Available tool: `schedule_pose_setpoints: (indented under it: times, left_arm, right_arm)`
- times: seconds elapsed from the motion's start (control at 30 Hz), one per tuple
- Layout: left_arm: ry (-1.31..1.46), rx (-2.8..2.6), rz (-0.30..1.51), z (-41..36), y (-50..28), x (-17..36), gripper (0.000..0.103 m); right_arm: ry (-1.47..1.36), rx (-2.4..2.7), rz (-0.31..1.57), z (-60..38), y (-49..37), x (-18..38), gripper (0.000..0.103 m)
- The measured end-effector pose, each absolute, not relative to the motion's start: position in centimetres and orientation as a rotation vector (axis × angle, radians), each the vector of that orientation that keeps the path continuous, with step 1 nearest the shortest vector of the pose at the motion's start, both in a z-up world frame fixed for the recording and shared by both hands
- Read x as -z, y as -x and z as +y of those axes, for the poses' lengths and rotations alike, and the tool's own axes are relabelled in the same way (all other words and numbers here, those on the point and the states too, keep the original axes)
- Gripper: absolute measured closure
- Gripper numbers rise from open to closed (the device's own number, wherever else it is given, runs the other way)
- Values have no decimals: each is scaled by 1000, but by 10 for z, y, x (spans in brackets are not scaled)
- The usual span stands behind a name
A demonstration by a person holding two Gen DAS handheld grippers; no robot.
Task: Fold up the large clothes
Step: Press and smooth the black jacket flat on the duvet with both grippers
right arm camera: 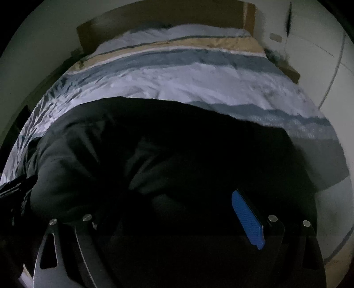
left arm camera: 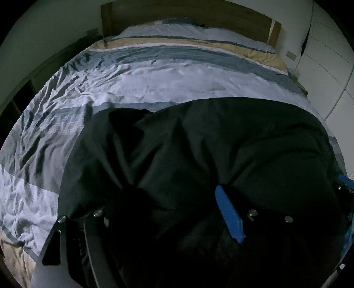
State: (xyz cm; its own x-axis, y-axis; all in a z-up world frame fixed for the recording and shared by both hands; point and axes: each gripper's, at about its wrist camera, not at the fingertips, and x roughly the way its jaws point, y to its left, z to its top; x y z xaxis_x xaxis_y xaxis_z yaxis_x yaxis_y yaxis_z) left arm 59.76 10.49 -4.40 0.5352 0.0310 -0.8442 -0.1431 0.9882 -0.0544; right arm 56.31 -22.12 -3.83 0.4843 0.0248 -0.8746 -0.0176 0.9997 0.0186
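Draping over both grippers, the black garment (left arm camera: 199,144) lay bunched across the foot of the bed, swallowing the left gripper (left arm camera: 168,212) and right gripper (right arm camera: 177,212); one blue pad (right arm camera: 247,221) showed on each, so I couldn't tell whether either was clamped. Beyond stretched the rumpled striped duvet (left arm camera: 143,77), then the wooden headboard (left arm camera: 188,15), with white cabinets (left arm camera: 327,66) off right.

Left tool (left arm camera: 177,212) and right tool (right arm camera: 183,212) – fingers spread, half hidden.
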Motion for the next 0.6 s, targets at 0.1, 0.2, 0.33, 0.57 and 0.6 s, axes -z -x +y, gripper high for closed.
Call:
schedule_pose_setpoints:
  times: [0.1, 0.2, 0.33, 0.57, 0.6]
  left_arm:
    - [123, -104, 1003, 105, -598, 45, 28]
    - [120, -108, 1007, 105, -599, 44, 28]
    - [110, -118, 1011, 104, -597, 43, 28]
    - [91, -131, 1022, 102, -590, 38, 28]
    - [88, -133, 1022, 102, -588, 37, 28]
  right_arm:
    - [2, 7, 1071, -236, -562, 41, 9]
    - [-2, 48, 1092, -256, -560, 43, 8]
    - [-25, 103, 1131, -285, -555, 48, 8]
    - [-42, 186, 1170, -327, -535, 45, 8]
    - [-45, 193, 1173, -331, -531, 44, 8]
